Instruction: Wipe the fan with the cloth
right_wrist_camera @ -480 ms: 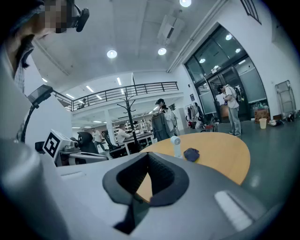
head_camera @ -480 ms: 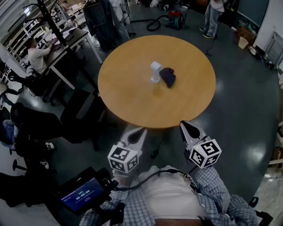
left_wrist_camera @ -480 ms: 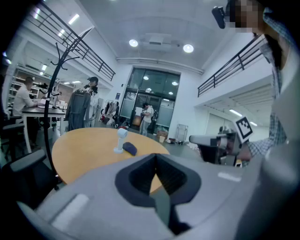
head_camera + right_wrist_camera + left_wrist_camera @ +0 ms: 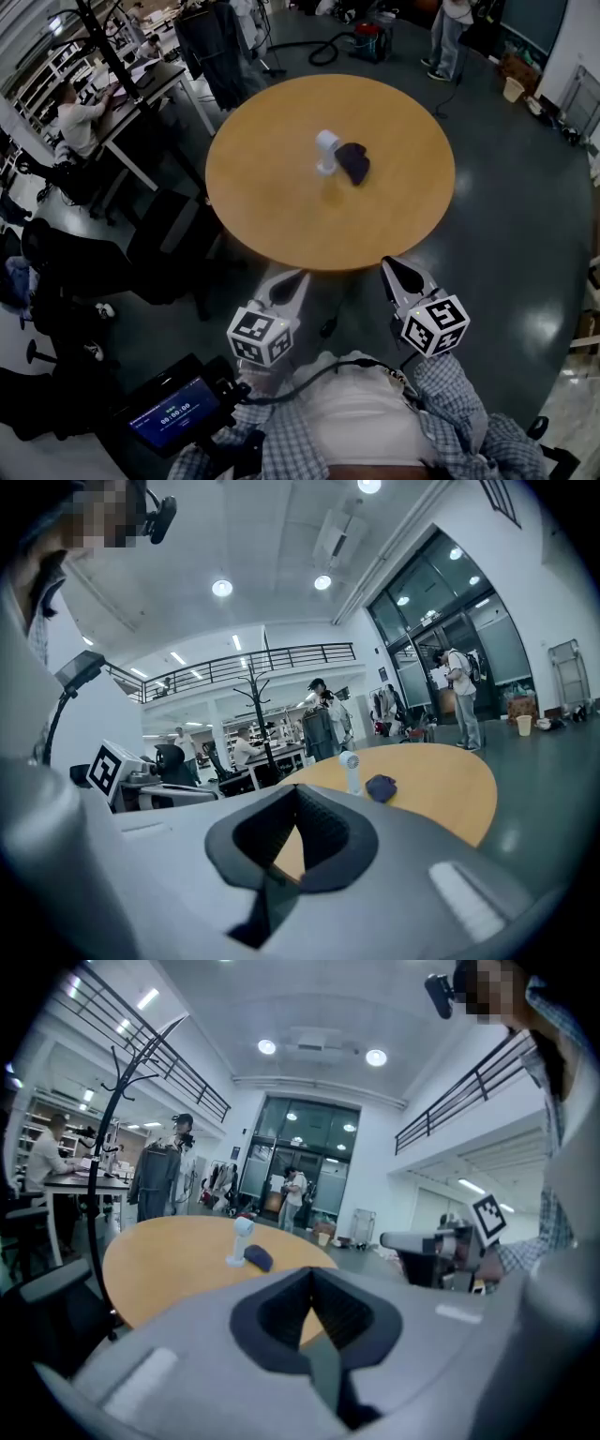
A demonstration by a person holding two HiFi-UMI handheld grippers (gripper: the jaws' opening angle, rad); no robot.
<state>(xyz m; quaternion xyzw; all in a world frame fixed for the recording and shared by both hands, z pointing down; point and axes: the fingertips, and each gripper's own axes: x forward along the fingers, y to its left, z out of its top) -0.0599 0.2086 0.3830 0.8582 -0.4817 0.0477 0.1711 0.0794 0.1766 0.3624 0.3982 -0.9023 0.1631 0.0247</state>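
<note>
The small white fan (image 4: 326,150) is standing upright near the middle of the round wooden table (image 4: 272,220), well ahead of both pairs of jaws. The dark cloth (image 4: 353,162) is lying crumpled just beside its base, on the side toward the right gripper; whether the two are touching I cannot tell. Against the picture from half a second back almost nothing is changing: the table is sitting a shade differently in the head view, which reads as a slight shift of the head, while the fan, the cloth and both grippers are keeping their places. So the task is probably not yet getting under way, with the cloth ungrasped and the fan unwiped. The left gripper (image 4: 289,284) and the right gripper (image 4: 397,270) are hovering short of the table's near rim, each with its jaws pressed together on nothing. A reach forward over bare tabletop is looking necessary, and the jaws will need to part before taking the cloth. Nothing is lying between the jaws and the cloth, though the fan so close by is looking easy to knock. Left of the jaws dark office chairs (image 4: 173,239) are crowding the table's edge, a coat stand (image 4: 108,47) is rising beyond them, a seated person (image 4: 80,117) is working at a desk, and another person (image 4: 452,37) is standing well beyond the table.
</note>
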